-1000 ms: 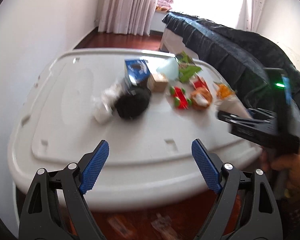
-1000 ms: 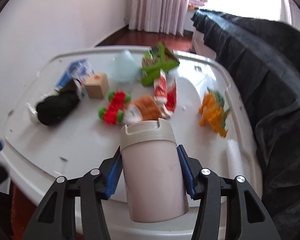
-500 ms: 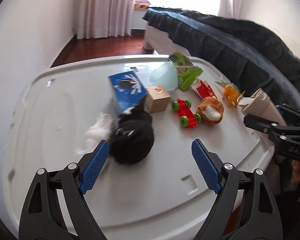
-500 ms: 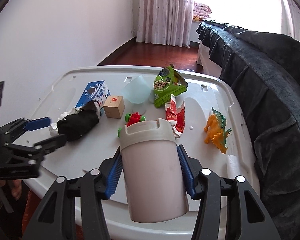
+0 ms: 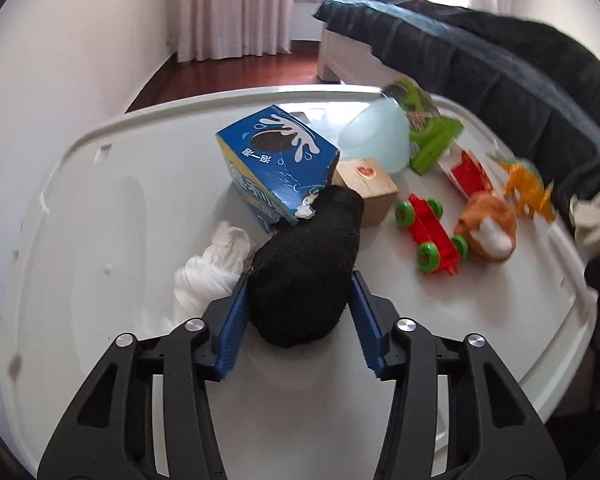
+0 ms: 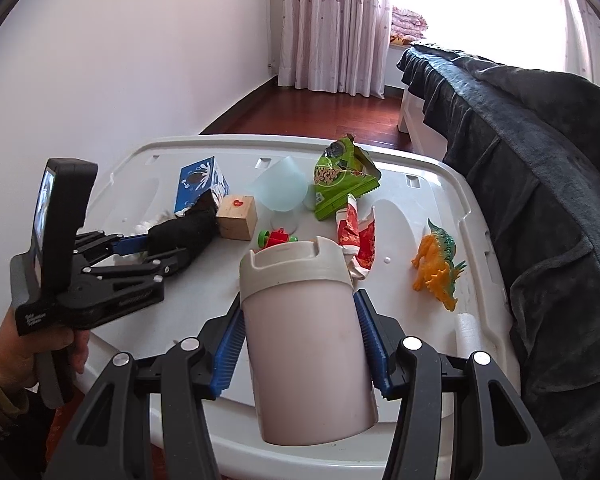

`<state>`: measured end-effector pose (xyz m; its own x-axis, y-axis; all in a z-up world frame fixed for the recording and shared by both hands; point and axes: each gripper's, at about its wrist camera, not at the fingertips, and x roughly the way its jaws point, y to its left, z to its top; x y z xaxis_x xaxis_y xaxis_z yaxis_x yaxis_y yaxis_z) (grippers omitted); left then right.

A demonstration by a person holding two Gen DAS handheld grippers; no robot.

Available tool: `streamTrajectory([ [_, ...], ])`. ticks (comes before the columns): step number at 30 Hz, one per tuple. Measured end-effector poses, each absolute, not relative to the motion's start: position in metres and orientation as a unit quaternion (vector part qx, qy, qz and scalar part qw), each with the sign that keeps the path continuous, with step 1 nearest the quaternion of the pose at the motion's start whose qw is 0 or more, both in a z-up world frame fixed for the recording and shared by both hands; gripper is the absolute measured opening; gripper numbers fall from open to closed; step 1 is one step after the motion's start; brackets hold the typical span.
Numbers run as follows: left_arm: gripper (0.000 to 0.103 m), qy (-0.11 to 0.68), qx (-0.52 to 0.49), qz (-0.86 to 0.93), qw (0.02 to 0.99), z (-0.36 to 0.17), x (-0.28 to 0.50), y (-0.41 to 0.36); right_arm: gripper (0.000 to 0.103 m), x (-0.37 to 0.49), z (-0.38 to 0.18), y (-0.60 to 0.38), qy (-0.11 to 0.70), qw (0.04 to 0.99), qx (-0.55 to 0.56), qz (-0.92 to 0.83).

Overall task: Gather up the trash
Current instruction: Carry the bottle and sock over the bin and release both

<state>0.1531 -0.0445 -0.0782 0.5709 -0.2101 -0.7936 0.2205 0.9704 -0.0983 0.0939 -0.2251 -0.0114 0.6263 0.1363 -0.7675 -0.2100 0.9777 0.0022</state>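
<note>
My left gripper [image 5: 298, 312] is closing, ribbed blue pads flanking a black fuzzy sock [image 5: 306, 268]; both pads look pressed into the knit at its rounded end. The sock lies on the white moulded plastic lid [image 5: 100, 208], its far end touching a torn blue cardboard carton [image 5: 276, 160] and a plain wooden cube [image 5: 366, 190] with a red heart sticker. Crumpled white tissue [image 5: 216, 268] sits just left of the sock, soft and wadded, touching my left pad.

My right gripper [image 6: 300, 348] is clamped on a smooth pale-pink cylindrical cup [image 6: 306, 344] with a thick cream notched rim, tilted away from me above the lid's near edge.

Other items on the lid:
- crinkled green foil snack bag [image 6: 340, 176]
- torn red-and-white wrapper [image 6: 356, 236]
- translucent pale-blue plastic cone [image 6: 280, 188]
- red toy car with green wheels [image 5: 430, 228]
- orange rubbery dinosaur [image 6: 438, 264], spiny back
- brown-and-white plush [image 5: 486, 232], seen from the left wrist

Dark plush blanket [image 6: 540, 160] drapes to the right.
</note>
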Motion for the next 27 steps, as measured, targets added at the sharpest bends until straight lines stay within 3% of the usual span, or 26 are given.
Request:
streamTrajectory([
  [27, 0.043, 0.439, -0.031, -0.117, 0.890, -0.051, 0.053, -0.031, 0.052, 0.063, -0.001, -0.207, 0.403, 0.908, -0.056, 0.103],
])
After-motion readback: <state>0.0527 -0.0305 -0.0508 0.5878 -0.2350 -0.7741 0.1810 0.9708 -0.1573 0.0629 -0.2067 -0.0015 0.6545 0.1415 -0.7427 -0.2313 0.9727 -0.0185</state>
